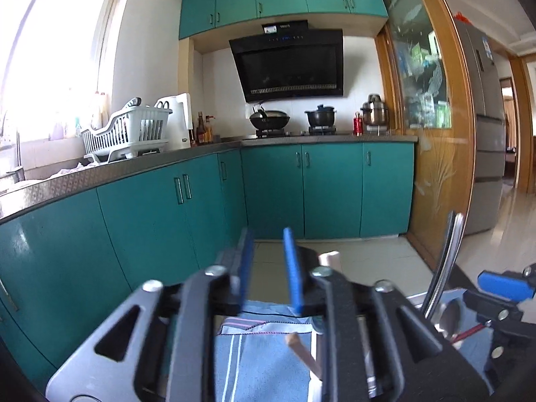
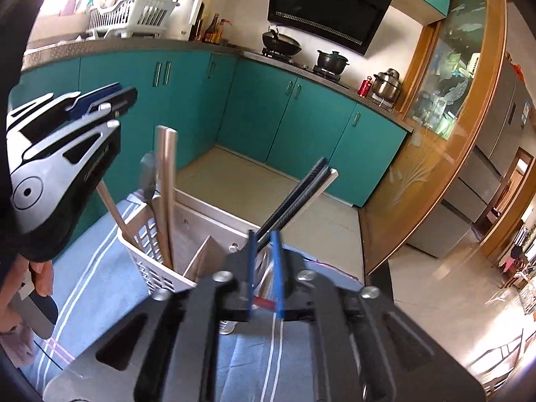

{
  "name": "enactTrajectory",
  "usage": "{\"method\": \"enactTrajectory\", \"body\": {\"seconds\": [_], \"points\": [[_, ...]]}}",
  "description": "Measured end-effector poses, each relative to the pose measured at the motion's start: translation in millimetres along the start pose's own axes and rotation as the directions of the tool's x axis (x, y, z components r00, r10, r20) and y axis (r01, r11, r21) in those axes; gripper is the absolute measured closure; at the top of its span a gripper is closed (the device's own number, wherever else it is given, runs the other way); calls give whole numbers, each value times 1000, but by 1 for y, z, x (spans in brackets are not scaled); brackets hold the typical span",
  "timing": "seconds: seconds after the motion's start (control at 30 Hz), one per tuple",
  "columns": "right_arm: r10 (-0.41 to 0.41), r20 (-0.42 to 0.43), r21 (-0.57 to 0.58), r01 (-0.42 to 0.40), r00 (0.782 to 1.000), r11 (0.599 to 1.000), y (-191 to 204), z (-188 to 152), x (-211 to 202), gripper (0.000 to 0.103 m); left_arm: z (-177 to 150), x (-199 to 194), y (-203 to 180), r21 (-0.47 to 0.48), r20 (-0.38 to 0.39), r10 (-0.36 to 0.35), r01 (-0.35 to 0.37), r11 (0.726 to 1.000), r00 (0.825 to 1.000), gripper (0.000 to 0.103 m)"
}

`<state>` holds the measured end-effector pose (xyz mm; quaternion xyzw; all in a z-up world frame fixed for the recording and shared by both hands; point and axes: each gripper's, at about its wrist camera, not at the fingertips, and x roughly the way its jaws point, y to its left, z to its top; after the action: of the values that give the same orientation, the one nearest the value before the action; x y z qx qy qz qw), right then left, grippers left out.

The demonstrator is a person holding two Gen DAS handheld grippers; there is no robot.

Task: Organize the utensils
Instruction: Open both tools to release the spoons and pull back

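My right gripper [image 2: 263,234] hangs over a white slotted utensil holder [image 2: 147,268] on a blue striped cloth [image 2: 97,288]. Its blue pads stand a little apart. The lower end of a pair of dark chopsticks [image 2: 298,197], leaning in the holder, shows in the gap, and no pad presses on it. Pale wooden chopsticks [image 2: 165,181] and a metal spoon [image 2: 147,171] stand in the holder's left part. My left gripper [image 1: 268,234] is open and empty above the cloth [image 1: 261,361], left of the holder. In the left wrist view a metal handle [image 1: 445,261] rises beside the right gripper [image 1: 485,279].
Teal cabinets [image 1: 160,207] under a grey counter [image 1: 100,174] run along the left and far walls. A white dish rack [image 1: 124,134], a wok [image 1: 269,120] and a black pot [image 1: 320,115] stand on the counter. A hand [image 2: 40,274] holds the left gripper's grip.
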<state>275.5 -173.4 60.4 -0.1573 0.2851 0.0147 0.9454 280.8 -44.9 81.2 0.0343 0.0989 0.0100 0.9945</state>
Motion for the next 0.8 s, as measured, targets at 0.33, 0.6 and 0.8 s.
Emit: {"method": "enactTrajectory", "body": {"seconds": [0.33, 0.6, 0.8], "points": [[37, 275, 202, -95, 961, 975, -50, -20, -118, 36, -2, -90, 55, -148, 56, -23, 31, 989, 998, 28], [48, 296, 289, -138, 954, 947, -56, -85, -162, 15, -62, -130, 52, -100, -120, -64, 52, 994, 991, 12], [-43, 161, 359, -18, 986, 933, -26, -151, -126, 8, -101, -148, 37, -26, -221, -80, 76, 997, 972, 4]]}}
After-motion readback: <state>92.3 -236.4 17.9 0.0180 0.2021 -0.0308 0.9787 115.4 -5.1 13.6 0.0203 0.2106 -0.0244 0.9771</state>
